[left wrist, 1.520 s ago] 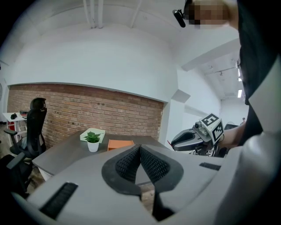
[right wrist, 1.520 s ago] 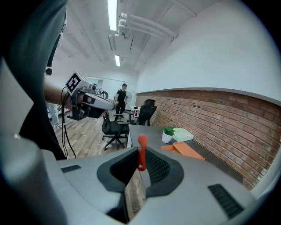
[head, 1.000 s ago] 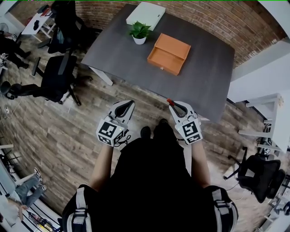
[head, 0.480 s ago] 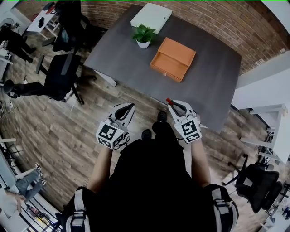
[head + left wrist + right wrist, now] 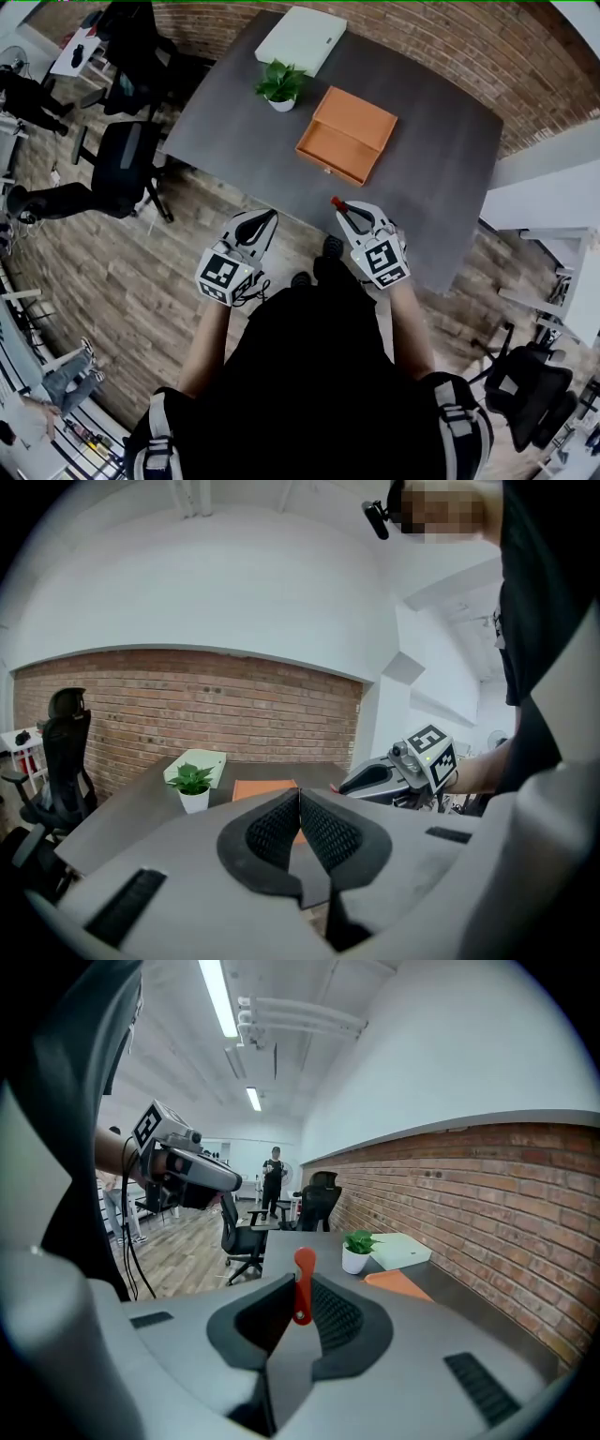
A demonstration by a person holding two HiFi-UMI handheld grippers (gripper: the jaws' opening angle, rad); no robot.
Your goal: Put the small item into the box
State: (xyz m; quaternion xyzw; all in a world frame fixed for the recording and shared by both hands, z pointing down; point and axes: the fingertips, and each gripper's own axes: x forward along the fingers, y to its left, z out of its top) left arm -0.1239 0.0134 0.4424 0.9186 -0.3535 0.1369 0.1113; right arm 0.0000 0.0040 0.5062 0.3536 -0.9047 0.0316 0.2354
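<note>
We see the right gripper (image 5: 343, 210) closed on the small red item (image 5: 302, 1284). Its two ribbed pads press on the item's flat sides. The item is a thin strip that stands upright between them, and its rounded end pokes up past the jaw tips. The jaws stand only as far apart as that strip is thick.

From the head view, we find the red item held in the air at the near edge of the grey table (image 5: 234, 108), apart from the orange box (image 5: 346, 134). The box lies open on the table top, with nothing that we can make out inside it. A potted plant (image 5: 280, 84) stands just beside its far left corner, and a white box (image 5: 300, 39) lies beyond the plant.

The left gripper (image 5: 265, 218) is held level with the right one, over the wooden floor (image 5: 112, 281) and short of the table. In its own view we see the jaws brought together, pad against pad at the tips, with nothing between them.
</note>
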